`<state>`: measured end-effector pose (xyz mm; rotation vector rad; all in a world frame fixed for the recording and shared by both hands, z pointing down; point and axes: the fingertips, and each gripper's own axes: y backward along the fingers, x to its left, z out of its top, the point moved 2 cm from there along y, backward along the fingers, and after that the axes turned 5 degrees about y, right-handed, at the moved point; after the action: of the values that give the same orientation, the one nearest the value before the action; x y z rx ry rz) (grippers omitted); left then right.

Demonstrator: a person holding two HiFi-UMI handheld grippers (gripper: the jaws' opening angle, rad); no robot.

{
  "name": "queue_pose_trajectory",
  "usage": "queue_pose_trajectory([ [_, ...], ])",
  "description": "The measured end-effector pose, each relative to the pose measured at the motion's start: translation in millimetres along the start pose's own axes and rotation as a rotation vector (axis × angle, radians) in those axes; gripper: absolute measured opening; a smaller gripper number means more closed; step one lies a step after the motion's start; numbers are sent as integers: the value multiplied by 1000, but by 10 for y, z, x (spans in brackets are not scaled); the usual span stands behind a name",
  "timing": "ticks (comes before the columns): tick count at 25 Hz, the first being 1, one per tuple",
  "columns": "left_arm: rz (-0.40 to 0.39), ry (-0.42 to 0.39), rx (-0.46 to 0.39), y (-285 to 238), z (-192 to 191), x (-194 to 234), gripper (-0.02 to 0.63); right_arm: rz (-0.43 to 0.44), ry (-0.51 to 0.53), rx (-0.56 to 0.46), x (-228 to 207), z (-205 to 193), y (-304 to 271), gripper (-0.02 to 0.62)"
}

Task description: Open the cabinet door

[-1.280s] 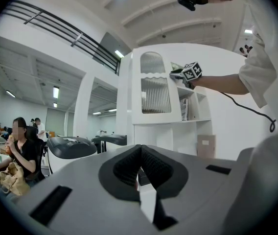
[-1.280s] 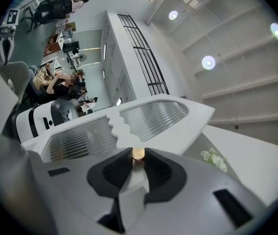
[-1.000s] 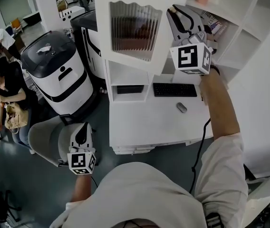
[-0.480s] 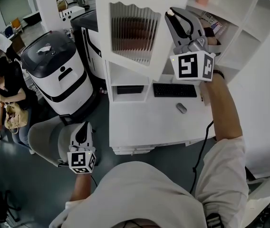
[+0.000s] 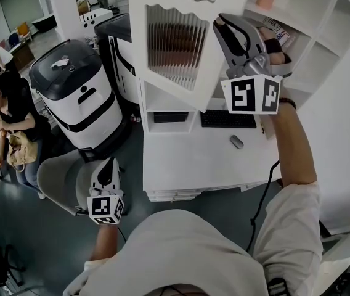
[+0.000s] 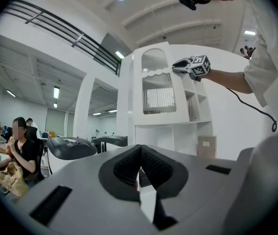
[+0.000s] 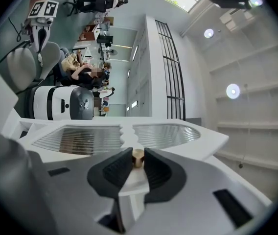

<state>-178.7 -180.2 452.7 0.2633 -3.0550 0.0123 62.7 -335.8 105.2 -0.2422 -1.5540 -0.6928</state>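
Note:
The white cabinet door (image 5: 175, 42) with ribbed glass panes stands swung out from the upper cabinet (image 5: 313, 39). My right gripper (image 5: 219, 22) is raised at the door's free edge, shut on its small brass knob (image 7: 138, 158). In the right gripper view the knob sits pinched between the black pads (image 7: 113, 169), with the door's glass (image 7: 80, 138) stretching beyond. My left gripper (image 5: 105, 165) hangs low at the left beside a grey chair. In the left gripper view its pads (image 6: 151, 166) meet with nothing between them, and it faces the cabinet door (image 6: 157, 87) from a distance.
Below the cabinet is a white desk (image 5: 187, 165) with a black keyboard (image 5: 227, 118) and a mouse (image 5: 236, 142). A white and black machine (image 5: 76, 91) stands left of it, a grey chair (image 5: 61, 180) nearer me. People (image 5: 8, 113) stand at the far left.
The right gripper has drawn the knob toward me and rolled a little, so the door stands further out. The left gripper has kept still.

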Motion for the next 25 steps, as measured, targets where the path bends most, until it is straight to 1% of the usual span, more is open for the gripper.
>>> queue_pose_trajectory([
  [12,47,-6,-2,280,60,59,-2,18,46,2,-79,291,126,75],
  [25,127,-4,-6,682,68,194,-2,29,97,6,-109,697,204,75],
])
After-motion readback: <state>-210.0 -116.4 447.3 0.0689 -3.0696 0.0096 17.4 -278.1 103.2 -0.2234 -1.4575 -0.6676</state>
